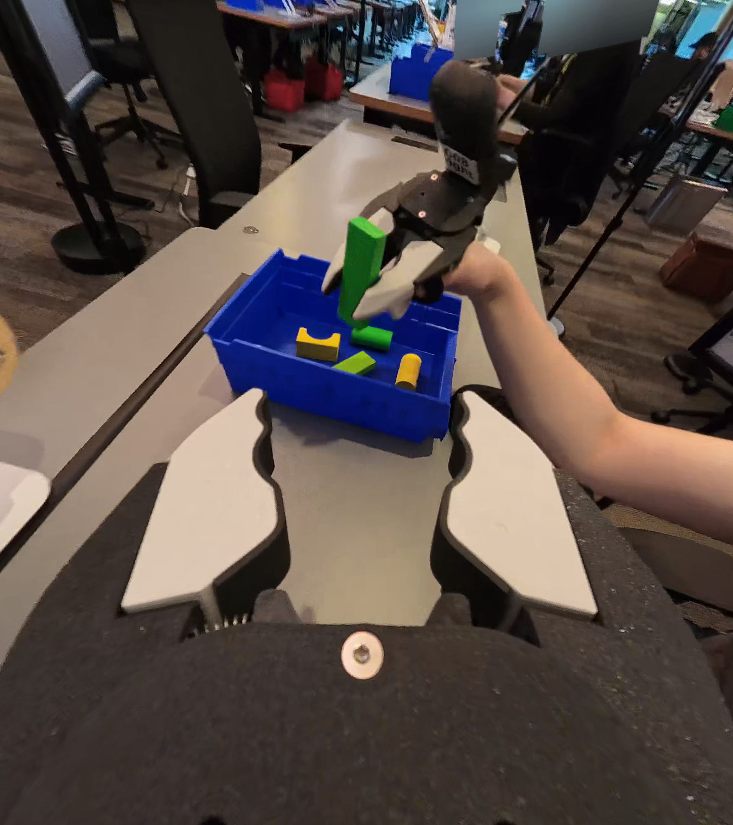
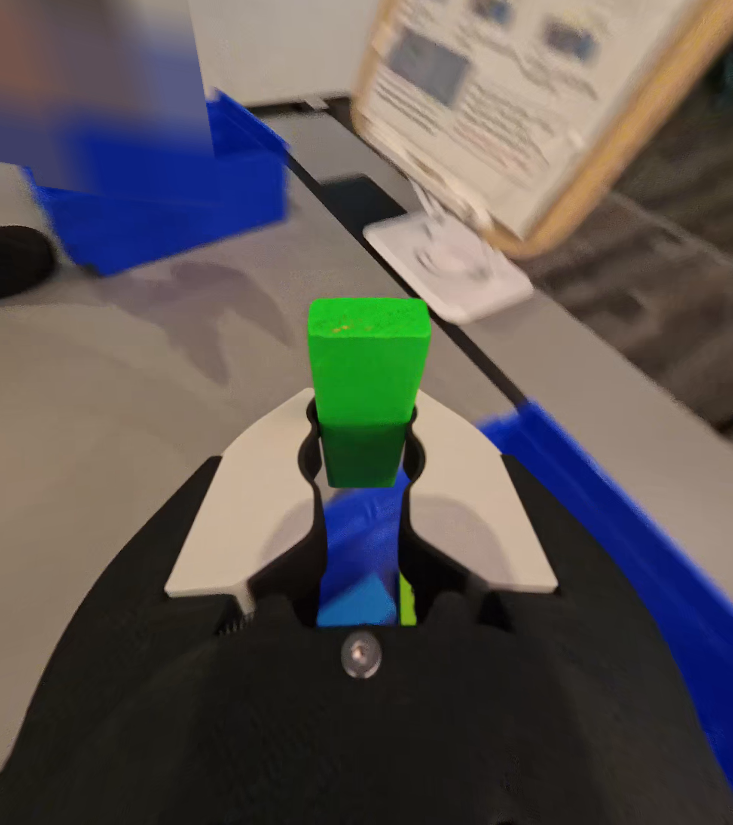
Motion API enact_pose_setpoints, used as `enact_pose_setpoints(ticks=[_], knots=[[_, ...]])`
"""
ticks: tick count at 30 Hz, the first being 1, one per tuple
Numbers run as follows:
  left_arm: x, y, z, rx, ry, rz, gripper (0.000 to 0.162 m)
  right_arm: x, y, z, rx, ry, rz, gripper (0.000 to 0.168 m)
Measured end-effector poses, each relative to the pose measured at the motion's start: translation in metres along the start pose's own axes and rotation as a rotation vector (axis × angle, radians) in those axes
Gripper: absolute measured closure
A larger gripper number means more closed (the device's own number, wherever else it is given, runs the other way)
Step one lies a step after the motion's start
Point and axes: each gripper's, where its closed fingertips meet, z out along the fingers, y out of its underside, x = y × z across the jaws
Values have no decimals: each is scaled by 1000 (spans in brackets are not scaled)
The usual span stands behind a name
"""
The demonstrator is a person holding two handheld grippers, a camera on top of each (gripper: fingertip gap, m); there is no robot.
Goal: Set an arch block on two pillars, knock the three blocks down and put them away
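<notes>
Four blocks lie loose on the floor of the blue bin [image 1: 347, 402]: a yellow arch block [image 1: 318, 343] with its notch up, a green cylinder [image 1: 371, 338] on its side, a green wedge [image 1: 356, 362] and a yellow cylinder [image 1: 408, 370]. Above them the right gripper [image 1: 367, 285] hangs over the bin's middle, its pale fingers clamped on a long green pillar block [image 1: 360, 268] that stands nearly upright, its lower end just over the green cylinder; whether the two touch cannot be told. The right wrist view shows the same hold from behind: the green pillar [image 2: 369, 357] pinched between the fingertips, blue bin floor visible below through the gap. A bare forearm [image 1: 579, 402] reaches in from the right to carry that gripper.

The left gripper [image 1: 358, 428] sits back on the near side of the bin, jaws spread wide with nothing between them, only grey table [image 1: 356, 513] showing in the gap. Its fingertips are close to the bin's near wall.

A second blue bin [image 2: 168, 210] rests farther along the table, and a framed sign [image 2: 512, 111] on a white base stands near the table's edge. Office chairs and other desks fill the room behind.
</notes>
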Motion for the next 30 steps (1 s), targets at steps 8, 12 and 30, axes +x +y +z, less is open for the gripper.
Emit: enact_pose_setpoints(ticks=[8, 12, 30], knots=[[-7, 18, -118, 158, -262, 85, 81, 74, 148, -12, -563, 271, 276, 133], [-24, 14, -172, 252, -458, 156, 92, 83, 162, 21, -667, 323, 208, 133], [-135, 189, -426, -168, -1285, -531, 84, 98, 201, -122, -620, 626, 717, 133]])
